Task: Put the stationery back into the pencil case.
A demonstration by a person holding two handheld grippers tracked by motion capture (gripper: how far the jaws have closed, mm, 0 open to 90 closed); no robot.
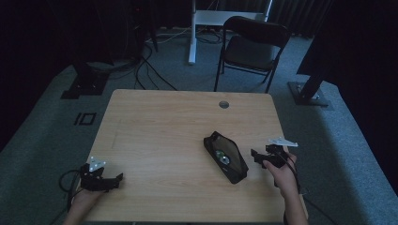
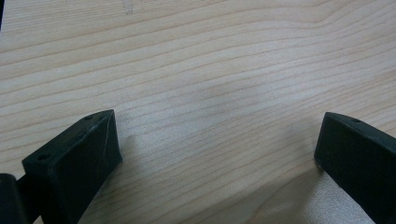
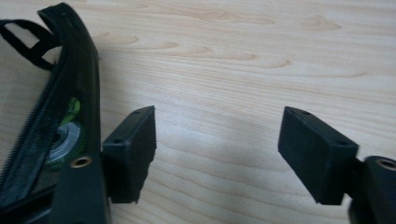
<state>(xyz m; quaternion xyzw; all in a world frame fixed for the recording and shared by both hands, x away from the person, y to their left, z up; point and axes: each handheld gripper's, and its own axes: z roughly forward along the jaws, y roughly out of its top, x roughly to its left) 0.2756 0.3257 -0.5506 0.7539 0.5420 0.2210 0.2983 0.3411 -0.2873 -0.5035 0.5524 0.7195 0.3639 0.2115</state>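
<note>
Black zip pouch (image 1: 225, 156) lying slantwise on the tabletop (image 1: 164, 126), right of centre, with a green and silvery item showing through its open side. Right tongs (image 1: 257, 157), jaws wide and empty, sit just beside the pouch's right edge; left tongs (image 1: 112, 180), likewise spread and empty, rest well apart at the near left. A sound grip would come in low, taking the pouch's rim squarely between both pads

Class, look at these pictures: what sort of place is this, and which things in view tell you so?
Probably a dim recording room or lab, not a home: a bare wooden table on grey carpet, a black folding chair behind it, and cables trailing among equipment stands.
</note>
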